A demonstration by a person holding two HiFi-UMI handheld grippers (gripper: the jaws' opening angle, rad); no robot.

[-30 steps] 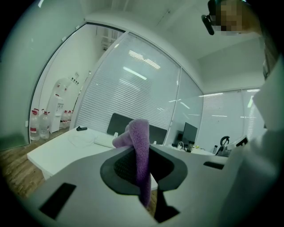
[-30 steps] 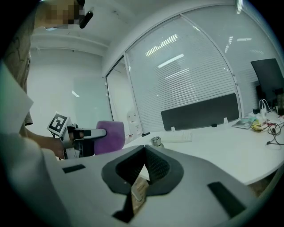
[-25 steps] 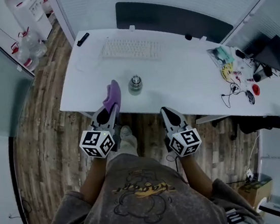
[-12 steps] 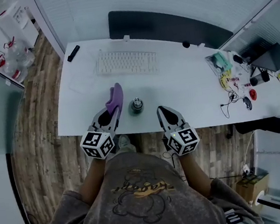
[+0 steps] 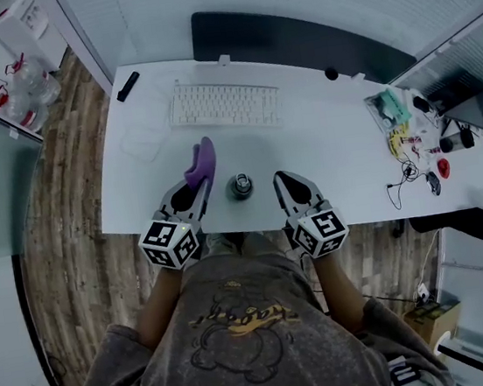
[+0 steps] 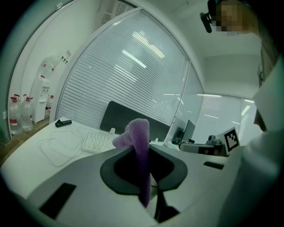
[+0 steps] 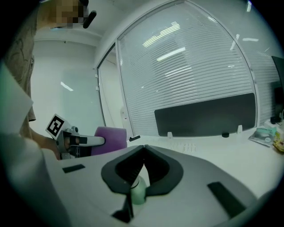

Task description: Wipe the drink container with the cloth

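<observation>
The left gripper [image 5: 199, 189] [image 6: 150, 179] has its jaws clamped on the cloth [image 5: 202, 159] [image 6: 140, 146]. The purple cloth runs up between the jaws, stands above their tips and folds over at the top. In the head view it sticks out ahead of the gripper, over the desk [image 5: 332, 145], short of the keyboard [image 5: 224, 106].

The bottle [image 5: 240, 185] stands upright on the desk near its front edge, between the two grippers. It is just right of the cloth and just left of the right gripper's tip. A small gap shows on each side, so neither gripper touches it.

The right gripper [image 5: 282, 179] [image 7: 143, 147] has its jaws together, tips meeting, with nothing held. In its own view the bottle [image 7: 138, 191] shows pale green through the slit below the closed tips, beyond the jaws rather than gripped by them. The left gripper and cloth show at that view's left.

Both forearms reach forward from the person's body, roughly parallel. Both grippers point away from the person, tilted slightly down, with their tips over the desk's front edge and their marker cubes back over the floor. The two tips sit about level with each other on either side of the bottle.
</observation>
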